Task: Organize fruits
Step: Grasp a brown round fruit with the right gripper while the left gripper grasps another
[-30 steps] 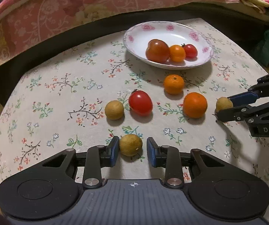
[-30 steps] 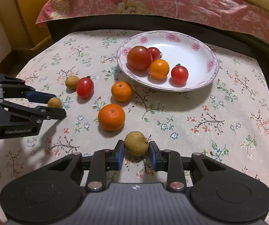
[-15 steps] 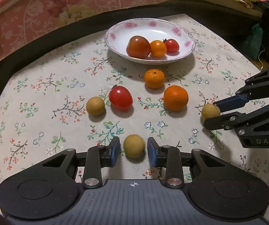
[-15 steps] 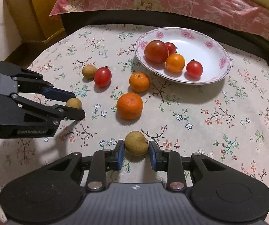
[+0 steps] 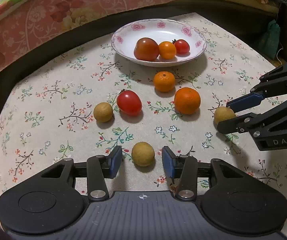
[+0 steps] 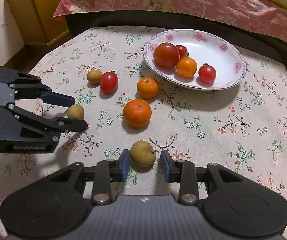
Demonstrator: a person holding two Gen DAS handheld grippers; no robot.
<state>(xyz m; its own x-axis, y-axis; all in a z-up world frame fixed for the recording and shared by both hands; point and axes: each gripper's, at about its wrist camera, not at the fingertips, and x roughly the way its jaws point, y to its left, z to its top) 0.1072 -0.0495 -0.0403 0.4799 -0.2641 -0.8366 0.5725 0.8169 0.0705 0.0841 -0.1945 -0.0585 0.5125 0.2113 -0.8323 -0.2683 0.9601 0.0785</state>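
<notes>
Floral-clothed surface (image 5: 43,92) holds a plate (image 5: 200,40) at 12 o'clock with four fruits in, six left outside, two longans (image 5: 143,153) (image 6: 142,153) each between spread left tongs (image 5: 142,161) and right tongs (image 6: 145,165).

Each camera sits just behind its own gripper, low and close over the floral tablecloth (image 5: 43,104), and looks forward along the two fingers toward the far plate (image 5: 123,30) and the bed behind it. The left wrist view has the left gripper (image 5: 142,161) at its near edge and sees the right gripper (image 5: 226,116) coming in from the right, while the right wrist view has the right gripper (image 6: 142,163) near and sees the left gripper (image 6: 77,113) at its left. Both views share the middle of the table: the plate (image 6: 235,76), the loose fruits before it, and the other gripper.
</notes>
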